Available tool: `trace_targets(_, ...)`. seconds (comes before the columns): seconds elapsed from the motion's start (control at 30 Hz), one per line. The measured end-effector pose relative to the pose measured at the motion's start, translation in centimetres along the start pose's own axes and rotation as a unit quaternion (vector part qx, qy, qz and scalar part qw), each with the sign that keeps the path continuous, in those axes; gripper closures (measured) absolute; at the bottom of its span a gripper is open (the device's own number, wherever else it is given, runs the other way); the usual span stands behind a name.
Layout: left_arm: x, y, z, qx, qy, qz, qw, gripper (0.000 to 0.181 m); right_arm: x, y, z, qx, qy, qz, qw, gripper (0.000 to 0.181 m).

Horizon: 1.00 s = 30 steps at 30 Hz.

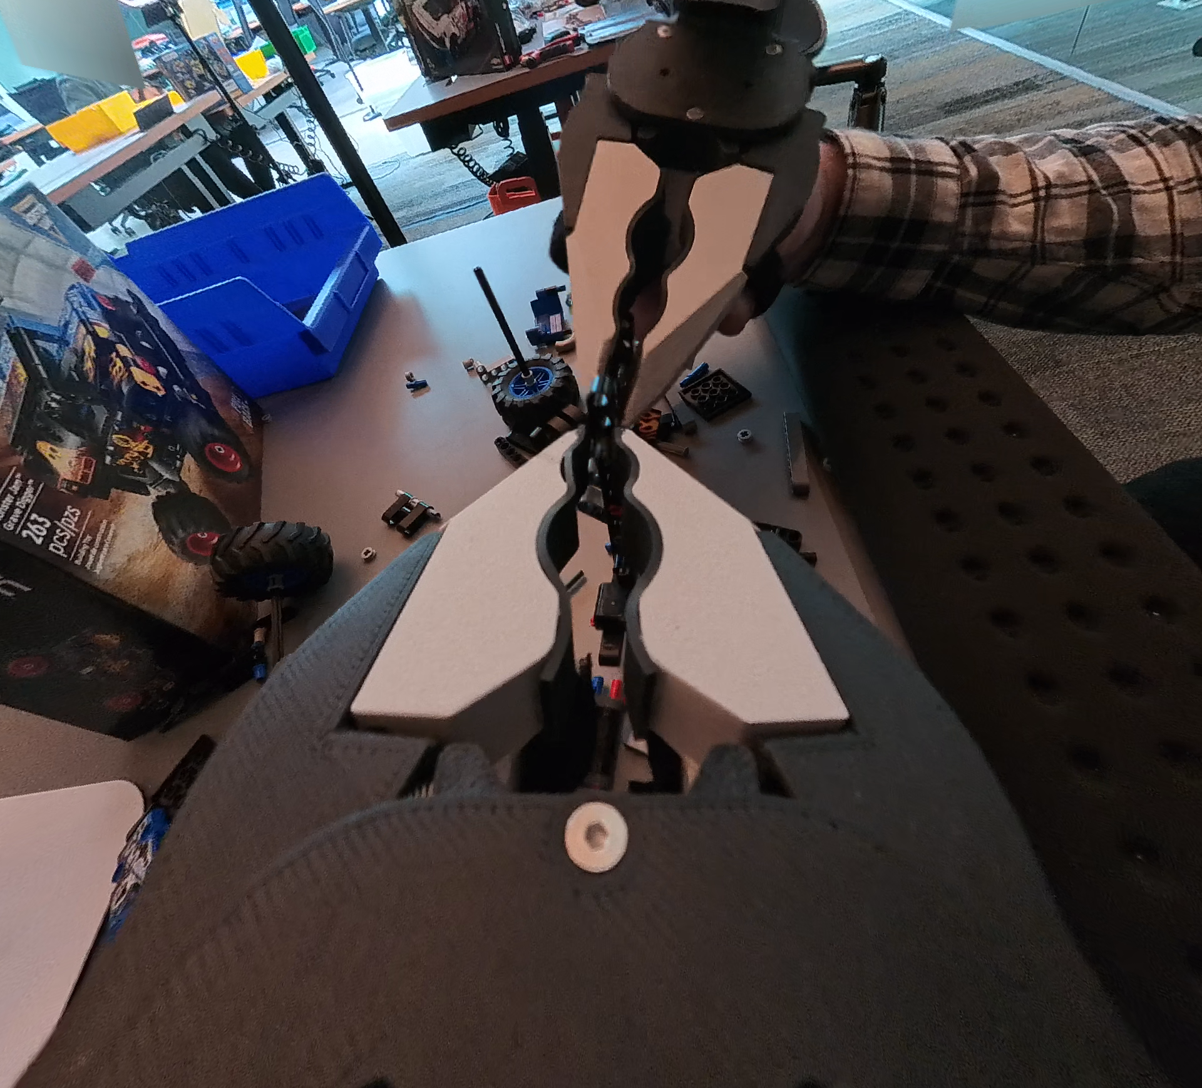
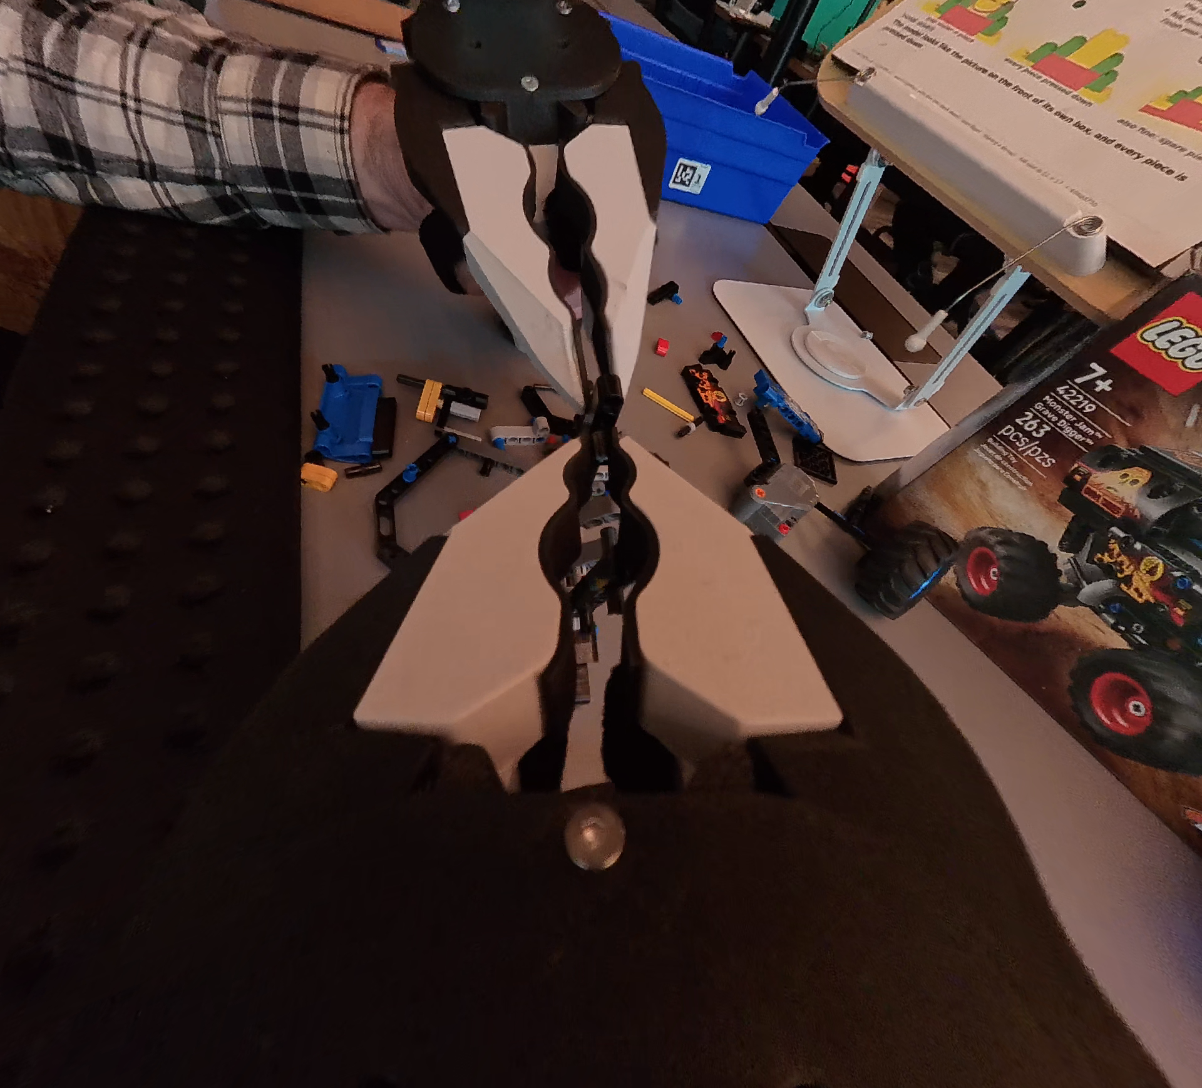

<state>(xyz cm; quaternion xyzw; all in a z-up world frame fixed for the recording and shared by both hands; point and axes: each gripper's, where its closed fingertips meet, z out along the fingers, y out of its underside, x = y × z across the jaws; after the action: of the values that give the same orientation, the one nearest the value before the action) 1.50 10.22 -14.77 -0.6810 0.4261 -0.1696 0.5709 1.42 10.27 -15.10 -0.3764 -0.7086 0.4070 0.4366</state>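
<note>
Left gripper (image 1: 601, 445): fingers nearly closed, clamped on thin black beam assembly (image 1: 611, 471) with blue pins, held above grey table (image 1: 338, 445). Right gripper (image 1: 618, 400), tip to tip with it from opposite side, pinched onto same assembly's far end. Same picture from right wrist view: right gripper (image 2: 598, 452) narrow, gripping assembly (image 2: 601, 426); left gripper (image 2: 595, 393) closed on it head-on. Plaid sleeve (image 1: 1015, 218) behind far gripper in both views.

Just below and beyond tips: loose parts scattered on table. Blue-hubbed wheel (image 1: 533, 387) with black axle standing up in it, black square plate (image 1: 715, 393) beside right fingertip, small black connector pair (image 1: 410, 510) to left. Loose black tyre (image 1: 273, 556) near toy truck box (image 1: 110, 439) at left edge. From right view: blue block (image 2: 348, 416), yellow-and-black connector (image 2: 442, 400), flame-printed black piece (image 2: 712, 400), grey motor-like block (image 2: 777, 494).

Farther: blue bin (image 1: 260, 283) behind parts, dark perforated mat (image 1: 1015, 471) alongside table, white stand (image 2: 839, 361) carrying instruction sheet (image 2: 1041, 48).
</note>
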Motion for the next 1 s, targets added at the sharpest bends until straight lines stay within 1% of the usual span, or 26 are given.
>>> trace_targets(0.13,-0.2,-0.4,0.1,0.009,-0.002,-0.013,1.000,0.157,-0.2,0.1,0.2,-0.013,0.005,-0.016,1.000,0.180)
trace_targets(0.17,0.2,-0.3,0.4,0.005,0.004,-0.011,1.000,0.160,-0.3,0.1,0.4,-0.017,0.006,-0.023,1.000,0.181)
trace_targets(0.2,0.6,0.0,0.7,-0.006,0.009,0.001,1.000,0.166,-0.4,0.2,0.6,-0.025,0.007,-0.028,0.999,0.181)
trace_targets(0.33,0.6,0.9,0.8,-0.032,0.004,0.023,0.999,0.176,-0.6,0.9,0.9,-0.048,0.009,-0.038,0.998,0.181)
trace_targets(0.5,0.8,1.5,0.6,-0.050,0.007,0.042,0.998,0.176,-0.8,1.2,1.2,-0.057,0.010,-0.050,0.997,0.181)
trace_targets(0.63,0.9,1.1,0.4,-0.045,0.007,0.047,0.998,0.176,-0.9,0.6,0.7,-0.032,0.003,-0.032,0.999,0.181)
trace_targets(0.67,0.3,2.1,0.0,-0.071,-0.009,0.054,0.996,0.175,-0.5,0.3,0.2,-0.018,0.010,-0.024,1.000,0.181)
trace_targets(0.7,-1.0,3.0,-0.8,-0.085,-0.035,0.056,0.994,0.176,0.5,-0.6,-1.2,0.019,0.025,-0.003,1.000,0.181)
trace_targets(0.73,-1.6,2.6,-1.5,-0.058,-0.030,0.016,0.998,0.176,1.4,-1.2,-2.9,0.052,0.037,0.020,0.998,0.181)
trace_targets(0.77,-1.5,1.5,-1.8,-0.023,-0.015,-0.015,1.000,0.176,1.9,-0.8,-3.6,0.049,0.045,0.027,0.997,0.181)
trace_targets(0.8,-1.2,1.4,-1.4,-0.027,-0.009,-0.007,1.000,0.176,1.6,0.0,-3.2,0.030,0.043,0.022,0.998,0.181)
trace_targets(0.87,-0.5,2.2,-0.3,-0.050,-0.005,0.010,0.999,0.176,0.6,0.7,-1.8,-0.001,0.029,0.008,1.000,0.181)
trace_targets(0.93,-0.5,2.2,-0.6,-0.051,-0.001,0.003,0.999,0.176,0.3,1.7,-1.3,-0.015,0.009,0.030,0.999,0.181)
trace_targets(0.97,-0.6,2.2,-0.8,-0.049,-0.002,0.003,0.999,0.176,0.7,1.8,-1.4,-0.021,0.022,0.026,0.999,0.181)
trace_targets(1.0,-0.6,2.1,-1.0,-0.045,0.000,0.000,0.999,0.177,1.3,1.4,-1.7,-0.012,0.046,0.017,0.999,0.171)
